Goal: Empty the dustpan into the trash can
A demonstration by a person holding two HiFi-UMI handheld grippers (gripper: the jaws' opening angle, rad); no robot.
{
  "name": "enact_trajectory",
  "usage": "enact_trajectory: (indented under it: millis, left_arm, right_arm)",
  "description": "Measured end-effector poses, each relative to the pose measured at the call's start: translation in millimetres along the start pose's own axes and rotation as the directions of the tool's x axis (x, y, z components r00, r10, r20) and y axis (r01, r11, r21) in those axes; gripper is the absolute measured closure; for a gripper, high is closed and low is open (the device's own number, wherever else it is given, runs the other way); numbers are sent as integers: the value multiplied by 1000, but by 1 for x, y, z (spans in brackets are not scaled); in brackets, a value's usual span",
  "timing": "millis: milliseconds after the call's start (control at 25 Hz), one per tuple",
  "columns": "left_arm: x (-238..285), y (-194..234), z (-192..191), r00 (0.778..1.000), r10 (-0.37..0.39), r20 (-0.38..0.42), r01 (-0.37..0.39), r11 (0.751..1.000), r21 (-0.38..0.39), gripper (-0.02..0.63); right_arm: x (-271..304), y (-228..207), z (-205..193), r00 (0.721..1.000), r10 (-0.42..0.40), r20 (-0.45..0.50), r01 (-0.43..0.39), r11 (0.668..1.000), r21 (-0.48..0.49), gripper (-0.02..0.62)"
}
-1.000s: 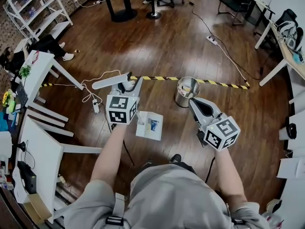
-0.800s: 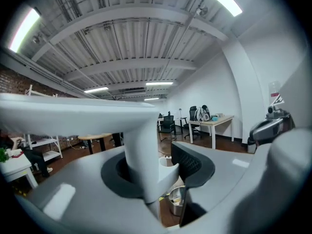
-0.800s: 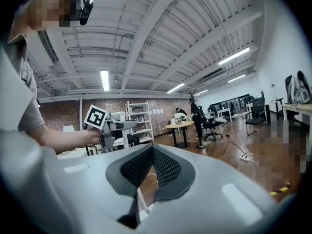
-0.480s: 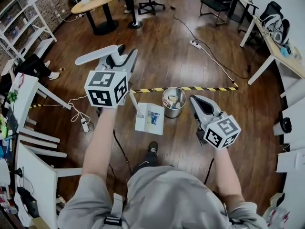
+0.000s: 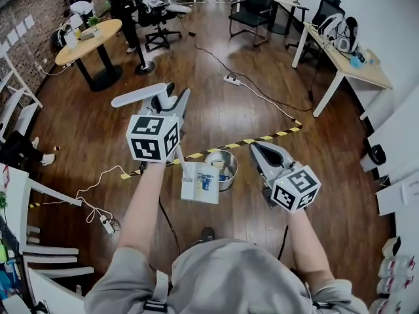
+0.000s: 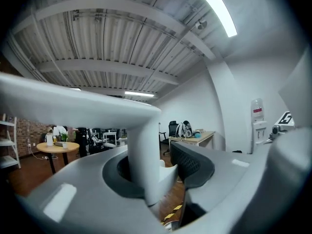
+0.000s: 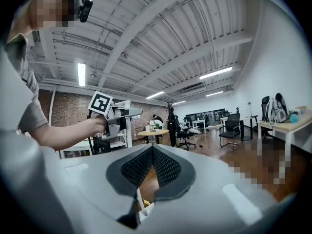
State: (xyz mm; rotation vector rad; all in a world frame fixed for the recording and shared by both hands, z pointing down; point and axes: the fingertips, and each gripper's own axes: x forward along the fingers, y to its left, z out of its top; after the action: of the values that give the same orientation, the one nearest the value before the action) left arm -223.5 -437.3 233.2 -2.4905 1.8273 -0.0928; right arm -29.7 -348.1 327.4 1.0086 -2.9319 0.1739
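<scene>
Carrying step, by my reading: the white long-handled plastic dustpan point(image 5: 200, 183) hangs below the left gripper point(image 5: 171, 102). Its pan sits just beside the round shiny metal trash can point(image 5: 233, 164) and overlaps the can's near rim in the head view.

The left gripper point(image 6: 156, 165) is clamped, part-way closed, on the dustpan's upright white shaft point(image 6: 144, 150). It holds just under the horizontal grip bar point(image 5: 137, 95) at the top. Both dark ribbed pads press on the shaft in the left gripper view.

The right gripper point(image 5: 260, 149) is closed. Its pads meet at the tips in the right gripper view point(image 7: 152, 152), with nothing between them. The trash can stands lower down and just to this gripper's left, on the dark wooden floor point(image 5: 216, 103).

Emptying does not look begun. The pan appears roughly level with its pale face up. The next move, as I judge it, calls for bringing the pan's open lip over the can's mouth. The left gripper then tilts the shaft so the contents slide in, without knocking the can.

The pan is a flat white rectangle. A small blue patch shows on it, litter or a label; I cannot tell which. Some pale rubbish already lies inside the can.
</scene>
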Motion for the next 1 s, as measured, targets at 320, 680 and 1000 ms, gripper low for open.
enact_trajectory:
  millis: [320, 680, 1000]
  left_arm:
    - [78, 1, -42, 992, -88, -86, 88, 996, -2, 446]
    - [179, -20, -55, 987, -74, -143, 80, 996, 39, 451]
    - [294, -50, -69, 975, -13, -221, 34, 995, 92, 456]
  right_arm:
    - [14, -37, -19, 993, -108, -42, 110, 993, 47, 595]
    - [32, -120, -26, 995, -92, -39, 95, 992, 81, 595]
    - [43, -229, -12, 999, -32, -8, 32, 994, 102, 595]
